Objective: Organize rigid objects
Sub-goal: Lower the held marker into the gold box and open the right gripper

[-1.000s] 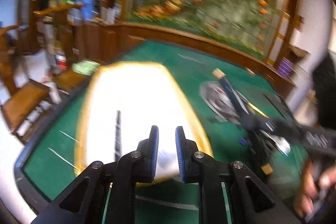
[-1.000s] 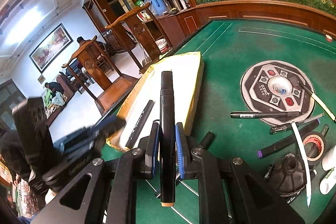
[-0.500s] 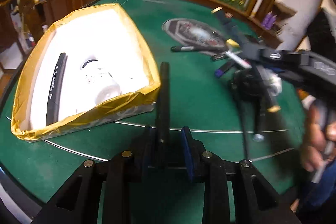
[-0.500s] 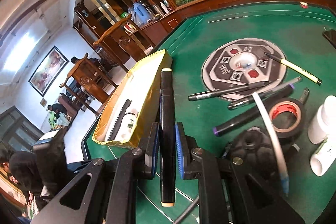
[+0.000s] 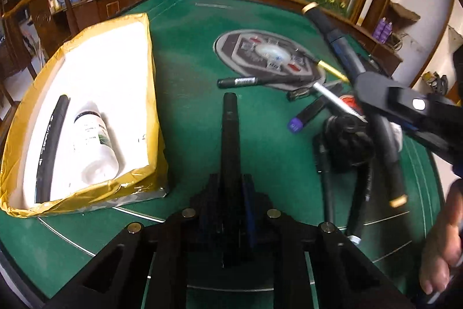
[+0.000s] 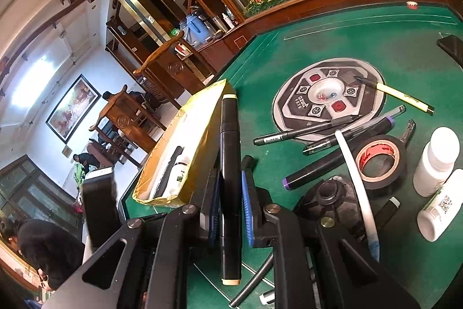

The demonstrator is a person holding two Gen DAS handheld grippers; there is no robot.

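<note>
I see the green felt table (image 5: 188, 54) with thin white inlaid lines and a curved wooden rim. At its middle sits a round grey control panel (image 6: 330, 99) with red buttons and a clear dome.

Left of it lies the yellow-taped box (image 5: 150, 94), a shallow tray, white inside, its tape glossy and wrinkled. In it I note a long black pen (image 5: 50, 146) beside a white plastic bottle (image 5: 94, 146) lying on its side.

Right cluster, from the right wrist view: a roll of black tape (image 6: 379, 161) with a red core, two white cylindrical bottles (image 6: 437, 161), a purple-capped black marker (image 6: 332, 158), a thin black pen (image 6: 303, 132) across the panel edge, a yellow pen (image 6: 402, 97).

My left gripper (image 5: 230, 193) is closed on a matte black marker (image 5: 230, 135) pointing forward above the felt, just right of the box.

My right gripper (image 6: 228, 207) pinches a black cream-capped marker (image 6: 230, 164) between blue ribbed pads (image 6: 247, 210), held above the table near the box's corner.
</note>
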